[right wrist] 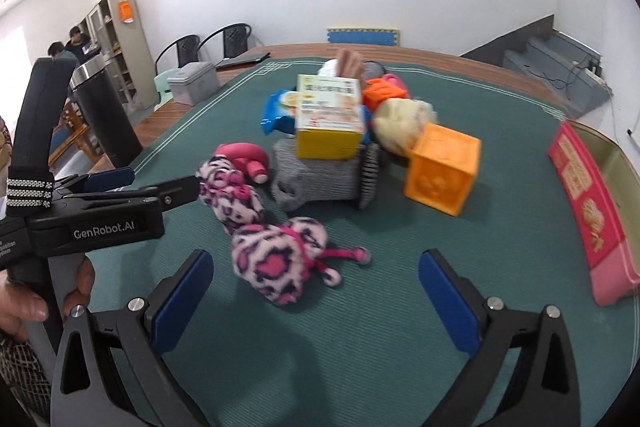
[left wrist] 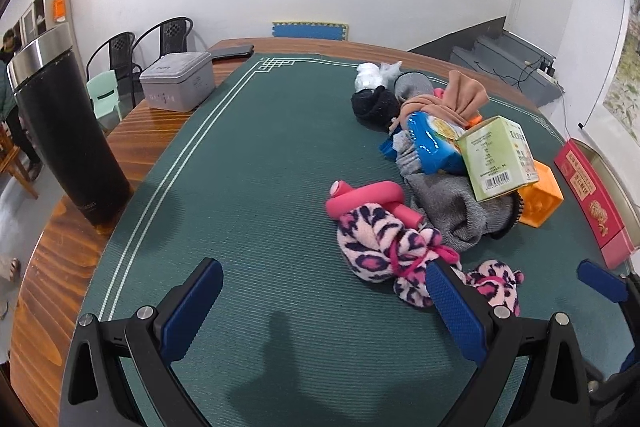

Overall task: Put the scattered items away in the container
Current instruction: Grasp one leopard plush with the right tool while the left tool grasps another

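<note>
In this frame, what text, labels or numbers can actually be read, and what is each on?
"GenRobot.AI": white print on the side of the left gripper, right wrist view.
Green-white carton: print and barcode, too small to read.
Red box: gold characters, too blurred to read.
Grey tin: lid marking illegible.

mat [left wrist: 248, 187]: ribbed matt cloth | table [left wrist: 60, 247]: glossy wood | tin [left wrist: 176, 83]: matt metal
</note>
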`<state>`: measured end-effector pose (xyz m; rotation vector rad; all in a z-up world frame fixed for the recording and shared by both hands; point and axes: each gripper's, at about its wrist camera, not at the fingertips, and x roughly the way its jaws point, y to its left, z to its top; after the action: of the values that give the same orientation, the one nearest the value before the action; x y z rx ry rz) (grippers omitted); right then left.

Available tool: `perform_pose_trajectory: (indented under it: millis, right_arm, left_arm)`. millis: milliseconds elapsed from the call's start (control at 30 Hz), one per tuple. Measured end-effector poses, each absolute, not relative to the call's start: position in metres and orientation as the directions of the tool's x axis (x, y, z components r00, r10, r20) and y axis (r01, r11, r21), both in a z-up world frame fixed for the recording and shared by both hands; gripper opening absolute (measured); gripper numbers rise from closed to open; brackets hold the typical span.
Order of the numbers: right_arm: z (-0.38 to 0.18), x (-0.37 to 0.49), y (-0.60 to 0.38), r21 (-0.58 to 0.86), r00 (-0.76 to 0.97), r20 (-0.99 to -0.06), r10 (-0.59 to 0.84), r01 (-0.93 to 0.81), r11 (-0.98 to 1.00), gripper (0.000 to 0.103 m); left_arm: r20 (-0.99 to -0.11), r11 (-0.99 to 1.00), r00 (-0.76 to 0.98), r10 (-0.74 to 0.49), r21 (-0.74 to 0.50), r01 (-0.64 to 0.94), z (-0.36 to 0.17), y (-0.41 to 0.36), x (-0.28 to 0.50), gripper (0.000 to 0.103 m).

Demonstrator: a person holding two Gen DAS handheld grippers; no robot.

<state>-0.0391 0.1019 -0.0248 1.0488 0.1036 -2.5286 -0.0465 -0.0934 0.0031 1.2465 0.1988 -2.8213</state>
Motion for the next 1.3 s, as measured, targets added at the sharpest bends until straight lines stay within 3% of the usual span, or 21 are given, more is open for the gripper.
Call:
perform_pose_trajectory:
  millis: [233,267,333,767,1233,1300]
  right_arm:
    - [-0.053,-0.059,0.067,-0.036,-0.634,-0.736,-0.239,0.388,-0.921,0.099]
    - [-0.058,-0.061,0.067,-0.036,-0.625,-0.745,-0.233,0.387,-0.921,0.095]
    - [-0.065,-0.067,0.069,-0.026,-0.604,-0.763,-0.231,0.385,-0.923,0.061]
    - [-0.032,-0.056,0.103,-0.043,-0.711,-0.674,-0.198,0.306,-0.951,0.061]
    - [-0.033,-0.054,0.12,-0.08,-0.714,-0.686,-0.14,0.266,-0.961,0.062]
    - [-0.034,-0.055,0.119,-0.076,-0.71,-0.689,-0.143,0.268,-0.961,0.062]
  left_arm:
    - [-0.742,-0.99,-0.67,0.007,-0.101,0.102,0.002,-0.095,-0.046,0.103]
    - [-0.742,-0.99,-0.671,0.008,-0.101,0.1,0.002,-0.094,-0.045,0.103]
    - [-0.74,-0.99,-0.673,0.012,-0.101,0.094,0.003,-0.093,-0.045,0.103]
    - [-0.733,-0.981,-0.661,0.158,-0.193,-0.021,-0.005,-0.07,-0.053,0.103]
    - [-0.797,-0.98,-0.592,0.116,-0.188,0.061,-0.03,-0.056,-0.084,0.102]
    - [-0.796,-0.979,-0.59,0.135,-0.201,0.047,-0.033,-0.055,-0.083,0.088]
